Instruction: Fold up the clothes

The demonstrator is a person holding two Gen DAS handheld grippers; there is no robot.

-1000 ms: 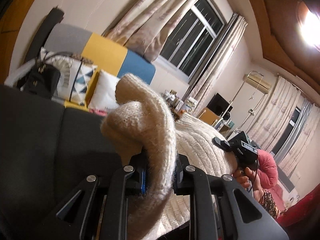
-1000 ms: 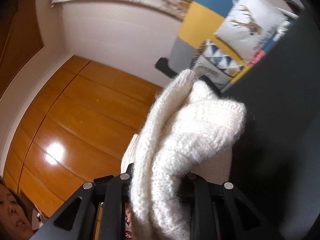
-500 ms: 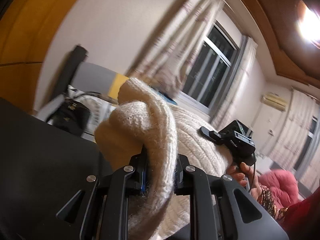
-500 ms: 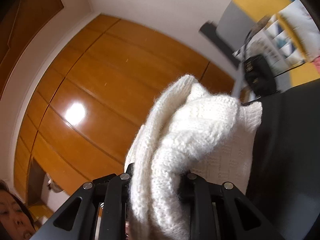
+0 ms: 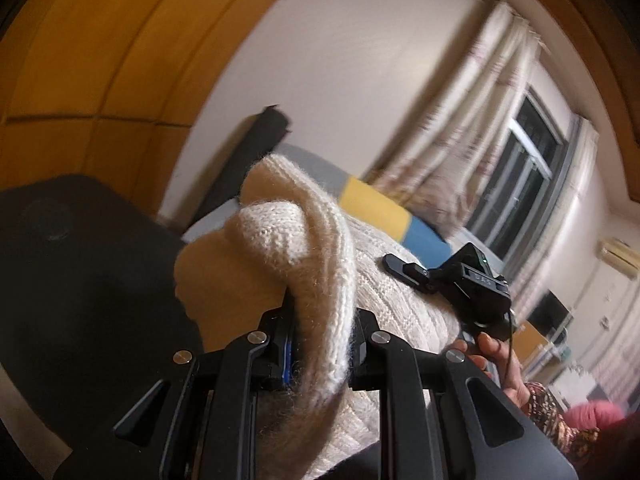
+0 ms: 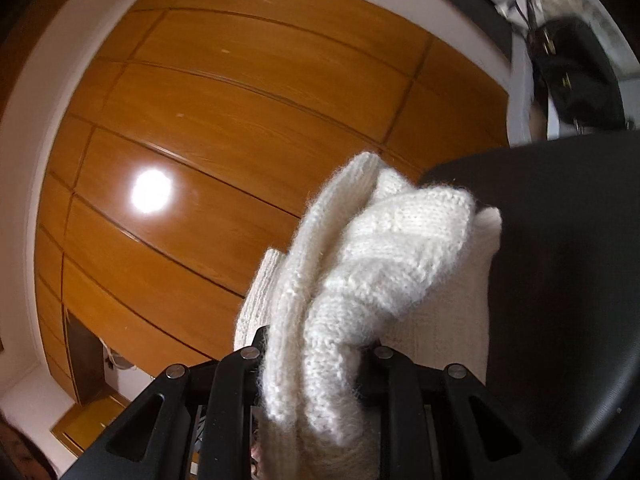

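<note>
Bunching up toward twelve o'clock, the cream sweater sits clamped in the left gripper; the right gripper jaws clamp it likewise.

My left claw pinches a thick ribbed edge of the cream knitted sweater. In the left wrist view that edge rises toward 12 o'clock and curls over to 10 o'clock in a fuzzy loop. The rest of the knit, in a cabled pattern, stretches away toward 3 o'clock, where my right claw holds it. In the right wrist view the sweater bunches in soft white folds between my right claw's pads, with a ribbed band arching up to 12 o'clock and a flatter panel hanging down at 3 o'clock.
</note>
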